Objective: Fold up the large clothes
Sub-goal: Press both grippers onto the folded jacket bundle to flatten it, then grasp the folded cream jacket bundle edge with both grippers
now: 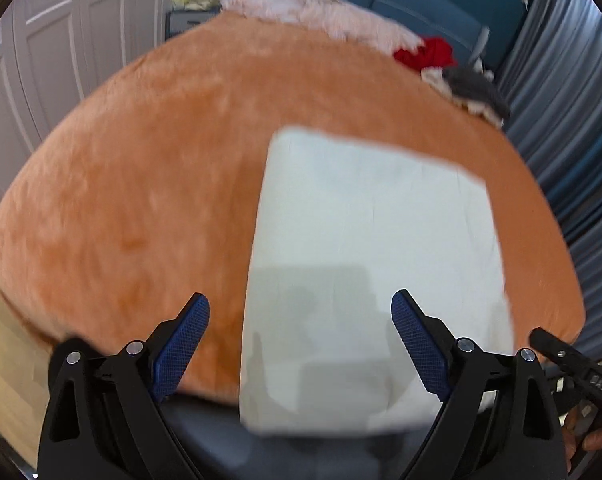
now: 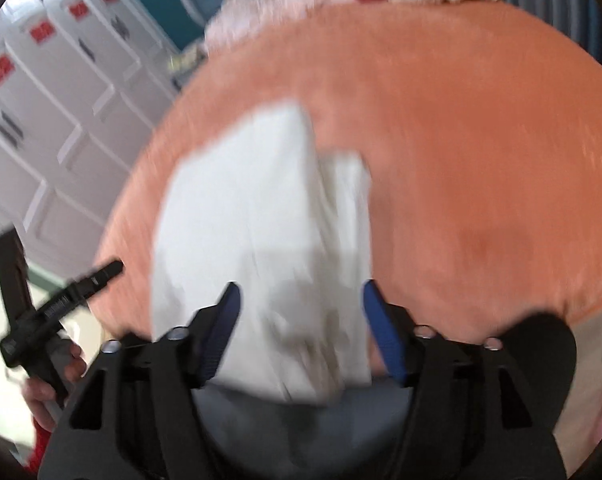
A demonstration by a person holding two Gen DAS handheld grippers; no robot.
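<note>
A white garment (image 1: 365,264), folded into a long rectangle, lies on the orange fuzzy bed cover (image 1: 141,168), its near end hanging over the front edge. My left gripper (image 1: 301,340) is open and empty above the garment's near left part. In the right wrist view the same garment (image 2: 261,240) shows a loose folded layer on its right side. My right gripper (image 2: 297,328) is open, its blue fingers (image 2: 381,332) either side of the garment's near end, not closed on it. The view is blurred.
A pile of clothes lies at the bed's far edge: pink fabric (image 1: 313,12), a red piece (image 1: 425,54), grey and cream pieces (image 1: 469,92). White wardrobe doors (image 1: 61,40) stand at left, a grey curtain (image 1: 561,100) at right, wooden floor (image 1: 5,360) at lower left.
</note>
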